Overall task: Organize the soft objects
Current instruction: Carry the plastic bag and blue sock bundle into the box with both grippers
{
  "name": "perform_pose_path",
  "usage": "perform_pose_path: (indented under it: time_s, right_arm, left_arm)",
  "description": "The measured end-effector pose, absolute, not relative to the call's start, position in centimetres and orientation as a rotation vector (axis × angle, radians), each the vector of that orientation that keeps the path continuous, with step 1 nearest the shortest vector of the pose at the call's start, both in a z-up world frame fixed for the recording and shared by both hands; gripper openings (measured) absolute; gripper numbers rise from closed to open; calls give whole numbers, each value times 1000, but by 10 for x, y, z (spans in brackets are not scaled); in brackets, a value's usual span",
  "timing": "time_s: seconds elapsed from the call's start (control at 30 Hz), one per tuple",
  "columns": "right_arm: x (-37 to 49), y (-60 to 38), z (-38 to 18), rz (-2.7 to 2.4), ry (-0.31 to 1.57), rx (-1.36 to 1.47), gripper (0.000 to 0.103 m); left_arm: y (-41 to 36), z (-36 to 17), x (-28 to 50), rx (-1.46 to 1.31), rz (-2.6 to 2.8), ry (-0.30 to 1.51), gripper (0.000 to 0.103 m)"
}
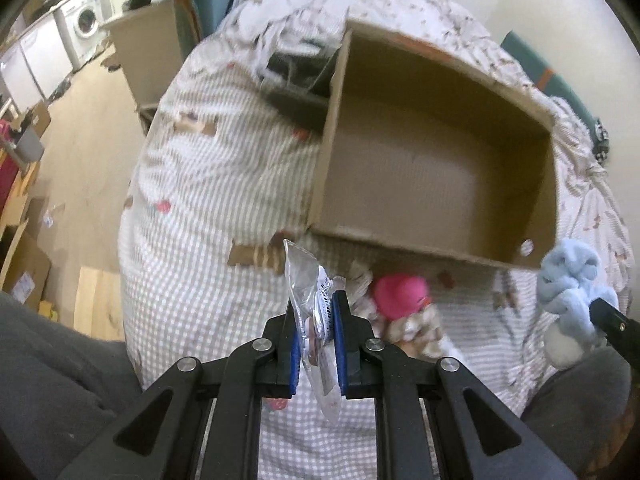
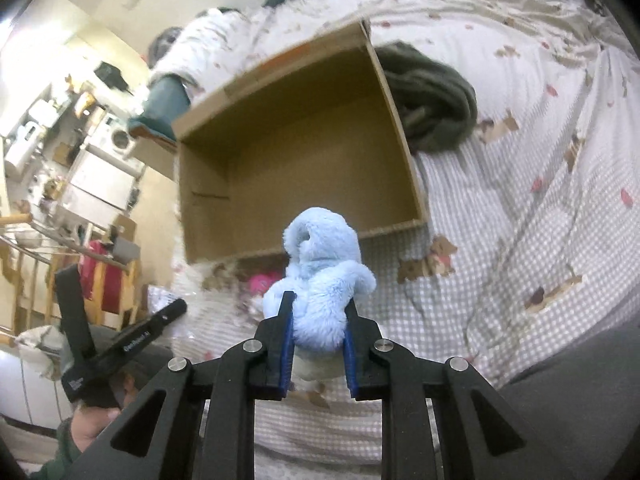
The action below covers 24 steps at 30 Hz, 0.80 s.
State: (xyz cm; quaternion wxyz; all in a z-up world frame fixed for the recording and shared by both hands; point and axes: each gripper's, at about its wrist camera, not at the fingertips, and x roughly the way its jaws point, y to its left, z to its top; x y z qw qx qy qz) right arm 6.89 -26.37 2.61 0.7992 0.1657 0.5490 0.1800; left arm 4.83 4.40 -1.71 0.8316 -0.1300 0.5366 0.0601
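On a bed (image 1: 208, 184) covered in a checked and bear-printed quilt, a person worked with a two-finger gripper in each hand. The left gripper (image 1: 316, 312) was clamped on a clear plastic bag (image 1: 310, 300), its blue pads (image 1: 295, 340) pressing the crinkled film from both sides; the bag stood upright between the fingers, with printed items inside that were too blurred to make out. The right gripper (image 2: 318, 312) was squeezed tight on a light blue plush toy (image 2: 320, 276), the soft body bulging above its fingertips and held clear of the quilt.

Beyond both grippers an open cardboard box (image 1: 436, 168) sat on the quilt, its bare brown floor showing and a small round hole in one wall near a corner. Just beside the box's near wall lay a pink soft object (image 1: 400, 294) on the covers, between the two grippers in the left wrist view. In that same view the blue plush (image 1: 572, 300) appeared at the right edge, with a black finger of the right gripper against it.

A dark olive bundle of fabric (image 2: 432, 104) rested against the box's far side in the right wrist view. The left gripper's black frame (image 2: 120, 344) showed at the lower left there, with the person's hand (image 2: 92, 428) beneath it. A washing machine (image 1: 86, 20) stood across the room past a wooden floor (image 1: 80, 160).
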Motion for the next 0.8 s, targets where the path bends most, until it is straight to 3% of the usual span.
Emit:
perform_pose_path:
  time_s: [0.37, 0.8]
  right_arm:
    - [122, -249, 32, 418, 1023, 399, 22]
    - [158, -232, -26, 387, 1061, 348, 22]
  left_arm:
    - [13, 14, 119, -166, -32, 1050, 13]
    - [4, -45, 163, -178, -47, 1108, 13]
